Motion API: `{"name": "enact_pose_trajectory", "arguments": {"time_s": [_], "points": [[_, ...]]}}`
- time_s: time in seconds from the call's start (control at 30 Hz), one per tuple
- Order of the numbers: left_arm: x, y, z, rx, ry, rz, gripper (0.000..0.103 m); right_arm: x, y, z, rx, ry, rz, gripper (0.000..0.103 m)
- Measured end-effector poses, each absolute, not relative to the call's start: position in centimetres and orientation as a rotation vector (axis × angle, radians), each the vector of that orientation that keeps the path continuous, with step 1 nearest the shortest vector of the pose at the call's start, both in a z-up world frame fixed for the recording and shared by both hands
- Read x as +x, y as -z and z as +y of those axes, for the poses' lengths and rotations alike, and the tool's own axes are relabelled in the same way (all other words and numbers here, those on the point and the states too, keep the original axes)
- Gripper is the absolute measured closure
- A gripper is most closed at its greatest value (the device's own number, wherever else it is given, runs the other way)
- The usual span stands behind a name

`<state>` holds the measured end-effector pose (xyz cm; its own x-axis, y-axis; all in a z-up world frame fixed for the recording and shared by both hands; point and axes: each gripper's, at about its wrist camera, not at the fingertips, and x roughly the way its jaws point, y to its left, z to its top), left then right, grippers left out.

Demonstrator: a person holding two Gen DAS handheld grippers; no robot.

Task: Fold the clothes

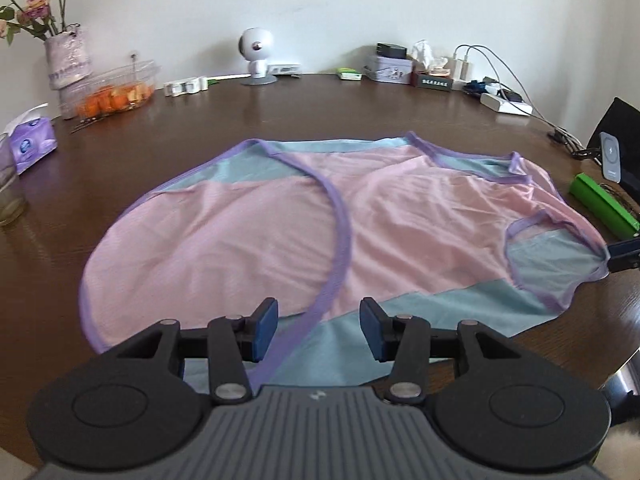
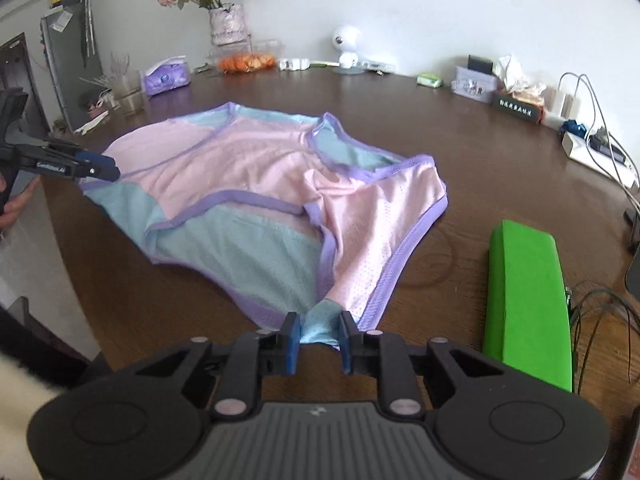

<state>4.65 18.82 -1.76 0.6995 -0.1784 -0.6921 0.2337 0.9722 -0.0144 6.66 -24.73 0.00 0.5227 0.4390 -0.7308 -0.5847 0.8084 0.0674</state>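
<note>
- Spreading across most of the dark wooden table [image 1: 280, 116] is the pink, pale-blue and purple-trimmed vest [image 1: 248, 232], lying flat but rumpled, one side folded over itself.
- Only the right wrist view takes in the tall grey cabinet [image 2: 68, 68] at the room's far left, and a bare hand [image 2: 16, 204] gripping the handle of the other tool.
- Only the left wrist view shows the dark stand with a round charging pad [image 1: 611, 156] at the table's right edge.
- Beside the vest on the right lies a bright green box [image 2: 528, 304], near the cloth but not touching it; the left view catches just its end.
- At the back stand a vase of faded roses [image 1: 66, 60], a tub of orange fruit [image 1: 112, 98] and a small white round camera [image 1: 256, 46].
- The right gripper [image 2: 319, 338] has its blue pads pinched on a bunched blue corner of the vest at the near edge; in the left view only its tip shows at that corner.
- The left gripper [image 1: 319, 330] hovers with its jaws wide apart above the near hem, holding nothing; the purple trim runs underneath, between the fingers.
</note>
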Motion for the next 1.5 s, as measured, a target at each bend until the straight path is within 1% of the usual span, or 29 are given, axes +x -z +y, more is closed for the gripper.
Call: {"name": "enact_pose_trajectory", "arguments": {"time_s": [0.03, 0.07, 0.1, 0.17, 0.23, 0.4, 0.47, 0.5, 0.53, 0.57, 0.63, 0.67, 0.7, 0.73, 0.77, 0.87, 1.0, 1.13, 1.23, 1.3, 1.37, 1.4, 1.43, 1.47, 1.5], "points": [[4.3, 1.9, 19.8, 0.08, 0.208, 0.765, 0.057, 6.4, -0.3, -24.7, -0.195, -0.616, 0.802, 0.084], [3.9, 2.0, 20.6, 0.088, 0.198, 0.763, 0.057, 6.2, -0.8, -24.3, -0.188, -0.646, 0.77, 0.079], [3.6, 1.9, 21.3, 0.114, 0.226, 0.75, 0.056, 6.1, -1.4, -23.8, -0.182, -0.675, 0.739, 0.077], [3.6, 1.3, 23.1, 0.159, 0.289, 0.727, 0.052, 5.7, -2.4, -22.9, -0.169, -0.735, 0.676, 0.07], [3.6, 1.5, 24.1, 0.154, 0.339, 0.733, 0.042, 5.8, -2.8, -20.1, -0.179, -0.828, 0.643, 0.069], [3.7, 2.1, 26.0, 0.141, 0.429, 0.742, 0.042, 5.4, -0.9, -14.3, -0.278, -0.936, 0.636, 0.072], [3.6, 2.3, 26.5, 0.145, 0.459, 0.739, 0.048, 5.5, -0.3, -13.0, -0.293, -0.947, 0.637, 0.073], [3.6, 2.4, 26.8, 0.146, 0.475, 0.738, 0.057, 5.6, 0.0, -12.7, -0.293, -0.947, 0.646, 0.073], [3.5, 2.5, 27.1, 0.148, 0.49, 0.737, 0.067, 5.7, 0.3, -12.4, -0.293, -0.947, 0.655, 0.077], [3.3, 2.8, 27.1, 0.153, 0.501, 0.733, 0.071, 5.9, 0.5, -12.0, -0.292, -0.947, 0.664, 0.081], [2.6, 3.2, 26.6, 0.174, 0.503, 0.719, 0.085, 6.0, 0.9, -11.7, -0.293, -0.945, 0.67, 0.089], [2.7, 3.2, 27.0, 0.171, 0.512, 0.718, 0.088, 6.0, 1.1, -11.7, -0.293, -0.943, 0.668, 0.095], [2.8, 3.2, 27.3, 0.166, 0.521, 0.718, 0.095, 5.8, 1.1, -12.2, -0.284, -0.946, 0.673, 0.098], [2.9, 3.2, 27.7, 0.157, 0.532, 0.718, 0.099, 5.8, 1.1, -12.3, -0.273, -0.948, 0.679, 0.101], [3.0, 3.2, 28.0, 0.147, 0.547, 0.721, 0.1, 5.8, 1.1, -12.3, -0.269, -0.947, 0.683, 0.102], [4.0, 2.7, 28.6, 0.143, 0.571, 0.714, 0.101, 6.0, 0.5, -13.1, -0.238, -0.941, 0.666, 0.102], [5.6, 1.8, 29.1, 0.153, 0.594, 0.694, 0.101, 7.7, -1.3, -14.3, -0.171, -0.918, 0.628, 0.102], [9.3, 0.1, 29.1, 0.187, 0.601, 0.645, 0.101, 11.7, -2.9, -14.0, -0.201, -0.879, 0.595, 0.102], [12.8, 0.4, 28.9, 0.189, 0.598, 0.658, 0.101, 15.4, -3.0, -12.7, -0.253, -0.851, 0.613, 0.102], [14.7, 1.1, 28.6, 0.195, 0.569, 0.698, 0.099, 17.3, -2.3, -11.6, -0.286, -0.839, 0.661, 0.101], [14.6, 1.3, 29.4, 0.187, 0.536, 0.717, 0.096, 17.4, -2.5, -12.0, -0.306, -0.806, 0.657, 0.091], [14.0, 1.3, 30.0, 0.176, 0.524, 0.719, 0.09, 17.3, -2.7, -12.2, -0.315, -0.79, 0.654, 0.089], [13.4, 1.3, 30.6, 0.165, 0.512, 0.721, 0.077, 16.8, -3.0, -13.3, -0.307, -0.783, 0.65, 0.079], [12.8, 1.3, 31.3, 0.154, 0.501, 0.723, 0.069, 15.9, -3.4, -14.8, -0.297, -0.786, 0.656, 0.067], [12.2, 1.2, 31.9, 0.142, 0.489, 0.725, 0.061, 15.1, -3.8, -16.3, -0.287, -0.789, 0.661, 0.064]]}}
